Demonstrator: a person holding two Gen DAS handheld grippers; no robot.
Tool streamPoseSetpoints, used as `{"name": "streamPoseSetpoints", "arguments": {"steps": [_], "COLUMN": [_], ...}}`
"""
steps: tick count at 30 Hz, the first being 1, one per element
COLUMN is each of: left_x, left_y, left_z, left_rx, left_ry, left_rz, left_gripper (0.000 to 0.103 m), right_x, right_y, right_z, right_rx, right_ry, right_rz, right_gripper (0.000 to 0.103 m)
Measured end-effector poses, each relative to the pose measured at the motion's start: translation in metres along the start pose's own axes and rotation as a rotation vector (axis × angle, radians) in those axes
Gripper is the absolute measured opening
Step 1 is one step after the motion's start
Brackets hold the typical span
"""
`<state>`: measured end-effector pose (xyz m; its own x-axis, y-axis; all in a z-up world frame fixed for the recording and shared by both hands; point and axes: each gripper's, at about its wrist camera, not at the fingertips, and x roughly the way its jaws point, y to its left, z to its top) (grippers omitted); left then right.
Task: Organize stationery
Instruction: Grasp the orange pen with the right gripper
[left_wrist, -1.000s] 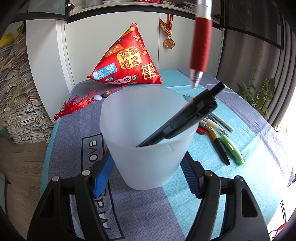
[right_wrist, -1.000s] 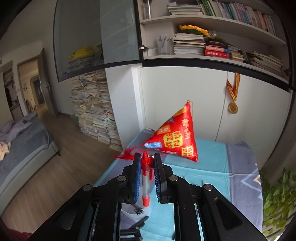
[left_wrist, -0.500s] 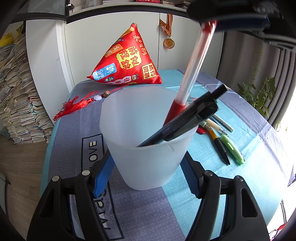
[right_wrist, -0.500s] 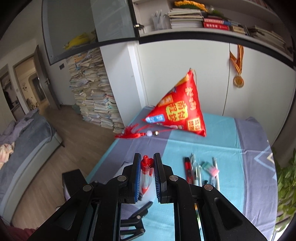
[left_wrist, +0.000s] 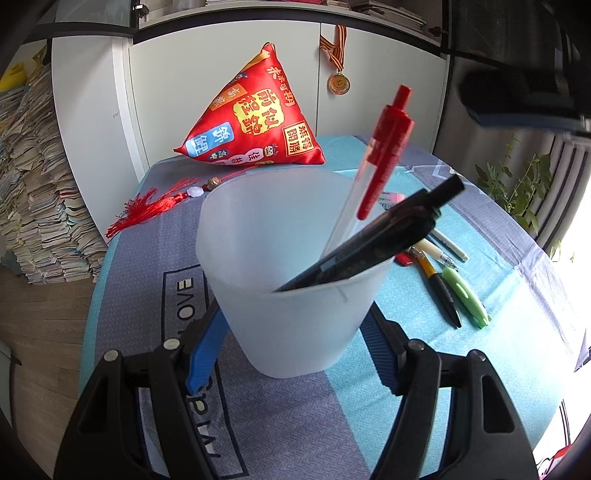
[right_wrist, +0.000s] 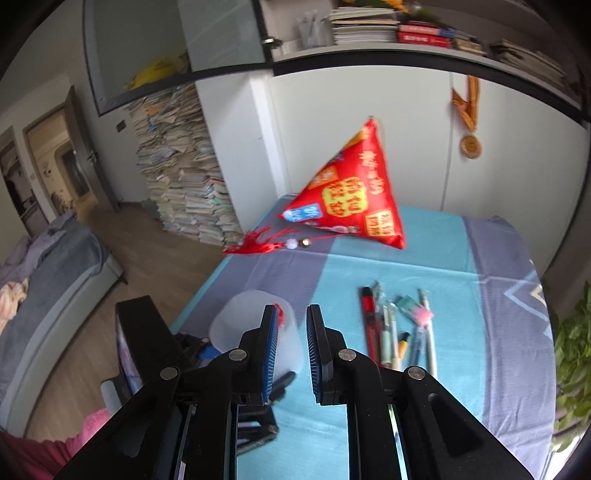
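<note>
My left gripper (left_wrist: 291, 328) is shut on a frosted white plastic cup (left_wrist: 295, 266) that stands on the table. In the cup lean a black pen (left_wrist: 376, 240) and a clear pen with a red cap (left_wrist: 384, 151). My right gripper (right_wrist: 290, 354) is open and empty, above the table just right of the cup (right_wrist: 255, 332). It also shows as a dark shape at the top right of the left wrist view (left_wrist: 517, 99). Several loose pens (right_wrist: 399, 328) lie on the cloth to the right of the cup, also in the left wrist view (left_wrist: 447, 280).
A red triangular cushion (left_wrist: 255, 118) with a red tassel (left_wrist: 147, 206) sits at the far side of the table. A blue and grey cloth (left_wrist: 498, 332) covers the table. White cabinets stand behind. A plant (left_wrist: 517, 184) is at the right edge.
The right gripper lowered the red pen into the cup, opened and let it go, then drew back up. The pen now leans inside the cup. The left gripper has not moved.
</note>
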<state>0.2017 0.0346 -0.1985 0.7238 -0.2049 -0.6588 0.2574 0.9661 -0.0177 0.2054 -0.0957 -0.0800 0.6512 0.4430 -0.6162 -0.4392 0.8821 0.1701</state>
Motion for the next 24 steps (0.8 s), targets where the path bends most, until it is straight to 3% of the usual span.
{"name": "streamPoseSetpoints", "arguments": {"steps": [5, 10, 19, 24], "left_x": [-0.001, -0.001, -0.001, -0.001], "left_y": [0.000, 0.001, 0.001, 0.001], "left_z": [0.000, 0.000, 0.000, 0.000], "left_rx": [0.002, 0.003, 0.003, 0.003], "left_ry": [-0.002, -0.003, -0.003, -0.003], "left_rz": [0.000, 0.000, 0.000, 0.000], "left_gripper": [0.070, 0.070, 0.070, 0.070], "right_x": [0.016, 0.048, 0.072, 0.076], "right_y": [-0.029, -0.049, -0.054, -0.051], "right_z": [-0.032, -0.066, -0.083, -0.083], "right_rx": [0.065, 0.140, 0.163, 0.137], "right_ry": [0.111, 0.241, 0.312, 0.299], "right_rz": [-0.138, -0.191, -0.232, -0.263], "right_gripper": [0.014, 0.014, 0.014, 0.014]}}
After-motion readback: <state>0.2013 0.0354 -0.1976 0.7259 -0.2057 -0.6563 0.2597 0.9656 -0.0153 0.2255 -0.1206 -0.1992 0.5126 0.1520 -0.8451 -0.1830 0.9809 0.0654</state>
